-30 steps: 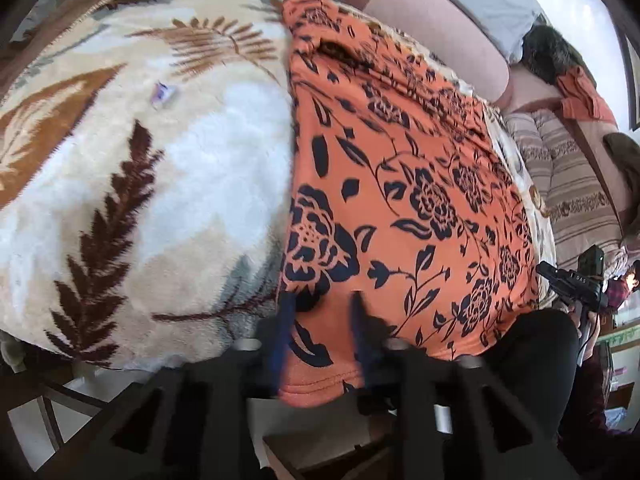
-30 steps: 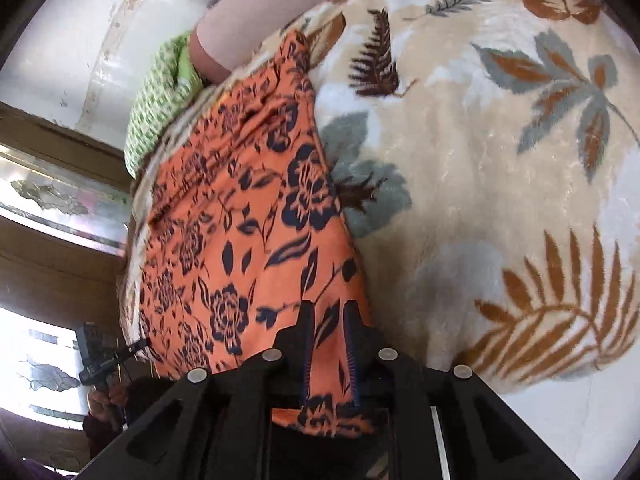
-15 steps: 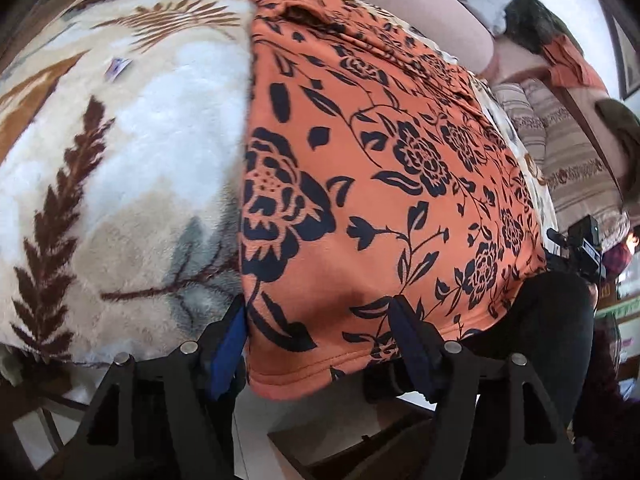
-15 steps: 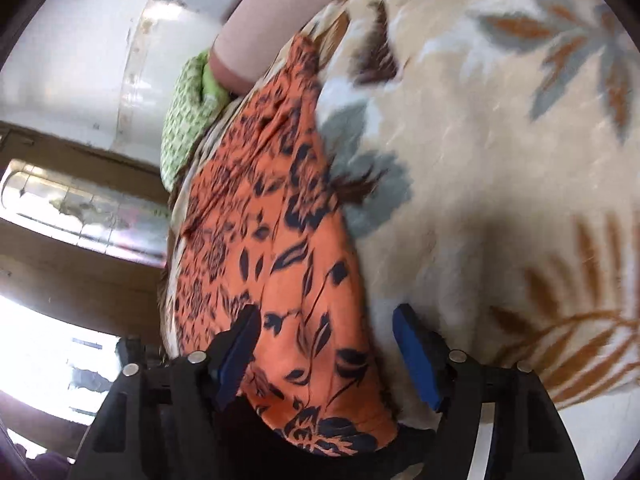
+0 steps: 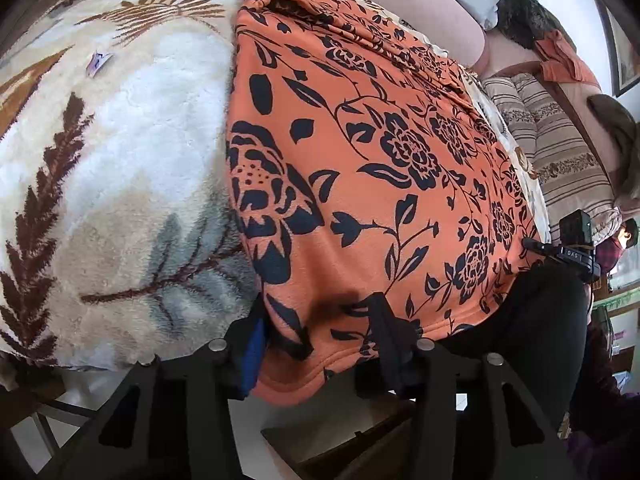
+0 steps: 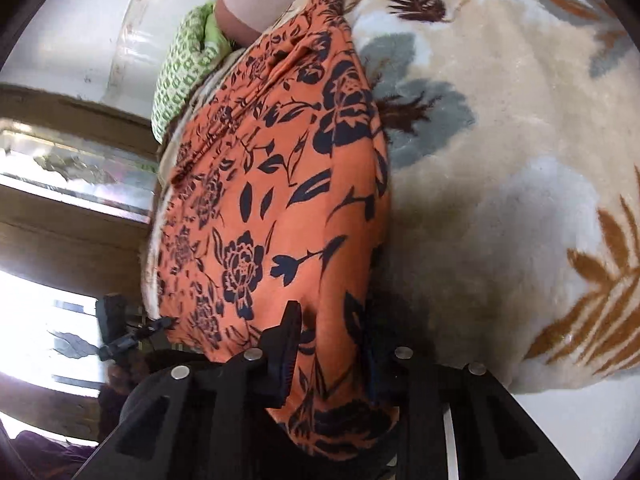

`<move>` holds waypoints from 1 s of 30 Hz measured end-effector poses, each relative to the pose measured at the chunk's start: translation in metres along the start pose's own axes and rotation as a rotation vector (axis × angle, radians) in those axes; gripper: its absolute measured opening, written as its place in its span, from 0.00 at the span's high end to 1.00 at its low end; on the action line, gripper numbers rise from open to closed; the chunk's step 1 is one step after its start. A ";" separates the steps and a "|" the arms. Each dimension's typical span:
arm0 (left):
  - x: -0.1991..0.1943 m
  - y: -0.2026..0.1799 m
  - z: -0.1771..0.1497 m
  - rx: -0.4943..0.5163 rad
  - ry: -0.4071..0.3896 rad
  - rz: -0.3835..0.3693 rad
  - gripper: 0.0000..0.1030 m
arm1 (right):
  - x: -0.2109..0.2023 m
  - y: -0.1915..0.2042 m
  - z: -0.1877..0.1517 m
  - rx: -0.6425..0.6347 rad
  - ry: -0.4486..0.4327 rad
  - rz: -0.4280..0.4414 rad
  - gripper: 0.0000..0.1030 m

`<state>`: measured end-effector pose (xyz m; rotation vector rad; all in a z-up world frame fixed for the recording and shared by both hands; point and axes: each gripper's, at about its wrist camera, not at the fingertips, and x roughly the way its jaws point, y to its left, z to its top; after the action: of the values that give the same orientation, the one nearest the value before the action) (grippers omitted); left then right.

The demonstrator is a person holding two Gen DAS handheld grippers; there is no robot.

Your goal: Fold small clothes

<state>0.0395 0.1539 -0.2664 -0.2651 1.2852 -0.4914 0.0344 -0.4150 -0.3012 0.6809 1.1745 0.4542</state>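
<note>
1. Since half a second ago both sets of jaws have been closing on the hem of the orange floral garment (image 5: 360, 184); the cloth is seen bunched between them now, where earlier it lay flat and slack.
2. Left gripper (image 5: 320, 332): jaws partly closed, the garment's near hem corner gathered between the pads; contact looks made.
3. Right gripper (image 6: 332, 344): jaws narrowed, the opposite hem corner pinched and puckered between them.
4. Garment is spread lengthwise on the leaf-patterned fleece blanket (image 5: 112, 168) covering the bed; its near hem overhangs the bed edge at the jaws.
5. Right gripper is visible from the left wrist view at the far hem corner (image 5: 568, 252).
6. Nearby: striped cushion (image 5: 560, 152), green patterned cloth (image 6: 180, 64) at the garment's far end, small paper scrap (image 5: 98, 62) on the blanket.
</note>
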 end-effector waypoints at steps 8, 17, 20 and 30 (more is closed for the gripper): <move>-0.014 0.008 0.010 -0.023 -0.024 -0.052 0.93 | 0.001 0.045 0.000 -0.102 0.019 -0.109 0.93; -0.082 -0.012 0.089 0.028 -0.240 -0.276 0.93 | -0.036 0.118 0.062 -0.157 -0.170 0.052 0.93; -0.085 -0.006 0.139 0.008 -0.287 -0.274 0.93 | -0.040 0.121 0.104 -0.119 -0.256 0.058 0.93; 0.014 0.056 0.336 -0.259 -0.332 -0.115 0.93 | 0.035 0.052 0.292 0.233 -0.392 0.021 0.89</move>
<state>0.3753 0.1682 -0.2122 -0.6145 1.0099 -0.3591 0.3228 -0.4264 -0.2230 0.9378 0.8551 0.1884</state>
